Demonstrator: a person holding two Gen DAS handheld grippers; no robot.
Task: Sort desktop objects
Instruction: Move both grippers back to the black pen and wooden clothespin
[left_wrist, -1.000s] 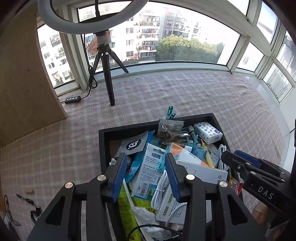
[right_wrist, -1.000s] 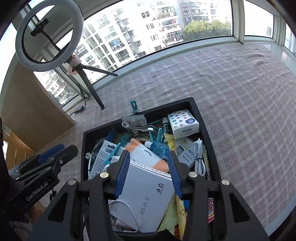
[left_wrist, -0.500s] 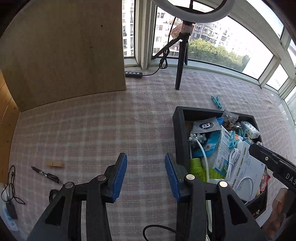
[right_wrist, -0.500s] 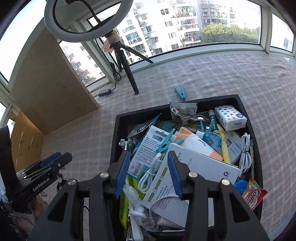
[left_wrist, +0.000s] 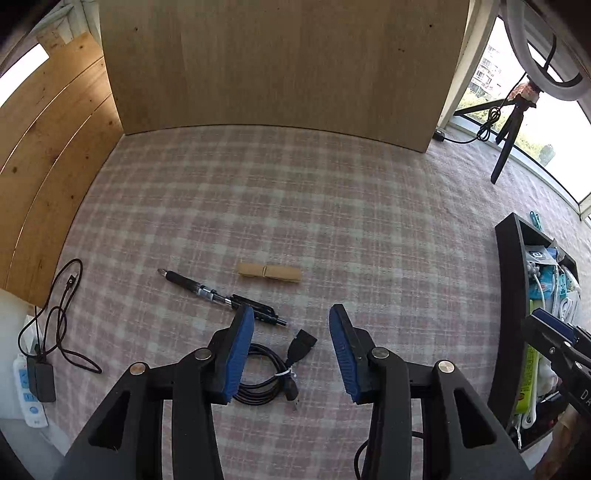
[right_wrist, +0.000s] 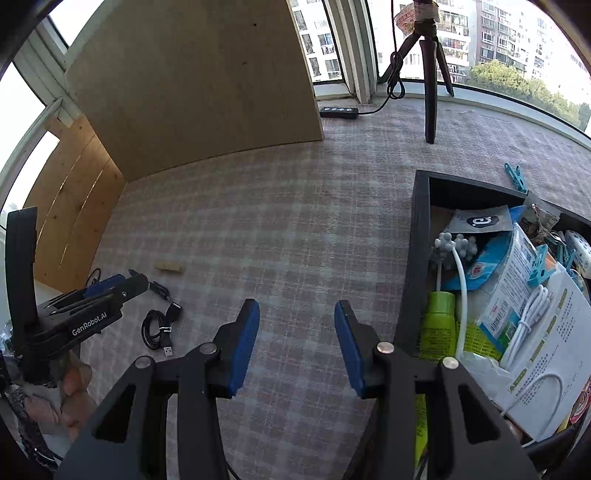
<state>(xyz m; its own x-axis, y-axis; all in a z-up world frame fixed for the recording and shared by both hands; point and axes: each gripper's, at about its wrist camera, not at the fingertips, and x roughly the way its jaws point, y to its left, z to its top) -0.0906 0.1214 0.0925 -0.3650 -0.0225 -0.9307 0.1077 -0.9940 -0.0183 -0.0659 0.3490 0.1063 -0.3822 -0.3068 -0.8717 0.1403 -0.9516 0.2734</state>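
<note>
The left gripper (left_wrist: 291, 332) hovers over the pink-and-grey checked counter (left_wrist: 332, 206) with its blue-padded jaws spread wide and nothing between them. Just below the gap lies a coiled black USB cable with a white tie (left_wrist: 266, 373), its plug end poking up between the jaws. A black retractable pen (left_wrist: 218, 297) runs diagonally out from the left jaw's tip, and a small tan wooden block (left_wrist: 269, 274) sits just ahead of the jaws, beyond the pen. Over to the right, the right gripper (right_wrist: 297, 332) is also gaping and empty-handed above bare checked cloth. Right beside its right jaw stands the black rectangular tray (right_wrist: 419, 229), crammed with packets, a green tube (right_wrist: 437, 325), a bundled white cable (right_wrist: 528, 314) and teal clothes pegs (right_wrist: 541, 269). One more teal peg (right_wrist: 515, 177) lies on the counter beyond the tray's far wall.
</note>
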